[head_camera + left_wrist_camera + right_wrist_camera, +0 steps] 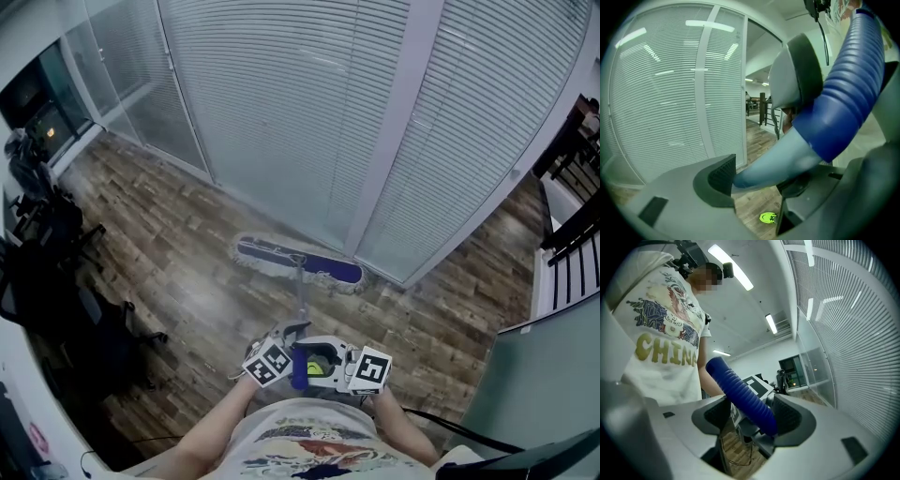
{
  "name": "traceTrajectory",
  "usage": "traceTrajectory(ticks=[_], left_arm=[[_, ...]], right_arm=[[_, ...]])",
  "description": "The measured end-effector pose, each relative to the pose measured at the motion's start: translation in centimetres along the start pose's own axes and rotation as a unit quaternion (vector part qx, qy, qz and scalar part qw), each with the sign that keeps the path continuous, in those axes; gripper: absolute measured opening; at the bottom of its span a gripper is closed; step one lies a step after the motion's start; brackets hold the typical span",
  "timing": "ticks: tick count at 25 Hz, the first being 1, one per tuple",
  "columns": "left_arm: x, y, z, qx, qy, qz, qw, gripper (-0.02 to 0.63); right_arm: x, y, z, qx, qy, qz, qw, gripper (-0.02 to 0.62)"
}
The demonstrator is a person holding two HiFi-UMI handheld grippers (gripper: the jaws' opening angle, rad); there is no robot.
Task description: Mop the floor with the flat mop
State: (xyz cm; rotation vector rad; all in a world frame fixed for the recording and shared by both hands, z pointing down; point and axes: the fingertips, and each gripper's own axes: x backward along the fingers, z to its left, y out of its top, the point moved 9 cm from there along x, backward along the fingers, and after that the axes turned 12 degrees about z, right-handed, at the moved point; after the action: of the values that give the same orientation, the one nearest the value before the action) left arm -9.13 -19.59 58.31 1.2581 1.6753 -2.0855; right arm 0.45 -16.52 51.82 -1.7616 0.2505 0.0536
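flat mop (pixel 298 262) on floor (pixel 187 272) before blinds (pixel 272 103)

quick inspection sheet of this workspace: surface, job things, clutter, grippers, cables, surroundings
surface: wood plank floor; whether it is wet cannot be told
job's things: flat mop head lies flat on the floor in front of the blinds; mop handle runs back to both grippers
clutter: black chairs along the left edge; green mark on the floor
grippers: left gripper shut on the mop handle's grey shaft; right gripper shut on its blue ribbed grip
cables: black cable at lower right
surroundings: closed white blinds; black railing at right
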Motion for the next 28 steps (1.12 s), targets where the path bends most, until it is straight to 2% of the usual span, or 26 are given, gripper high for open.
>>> traceTrajectory(ticks=[5, 11, 19, 24, 28], left_arm=[[0.1, 0.3, 0.5, 0.022, 0.001, 0.002, 0.9998, 0.202], [0.1, -0.8, -0.1, 0.009, 0.004, 0.007, 0.9999, 0.202], [3.4, -4.5, -6.3, 0.004, 0.008, -0.005, 0.9999, 0.202], [6.3, -8.1, -11.2, -0.006, 0.005, -0.004, 1.0, 0.202], [8.9, -10.6, -15.3, 0.004, 0.005, -0.013, 0.9999, 0.202]], right_arm=[[0.2, 0.4, -0.6, -0.008, -0.003, -0.015, 1.0, 0.264], [-0.5, -0.3, 0.2, -0.011, -0.001, 0.0, 1.0, 0.264], [-3.0, -1.7, 8.0, -0.012, -0.016, 0.011, 1.0, 0.265], [-5.7, -3.1, 14.2, -0.009, -0.019, 0.019, 1.0, 0.265], [-7.5, -3.8, 19.2, -0.011, -0.019, 0.017, 1.0, 0.265]])
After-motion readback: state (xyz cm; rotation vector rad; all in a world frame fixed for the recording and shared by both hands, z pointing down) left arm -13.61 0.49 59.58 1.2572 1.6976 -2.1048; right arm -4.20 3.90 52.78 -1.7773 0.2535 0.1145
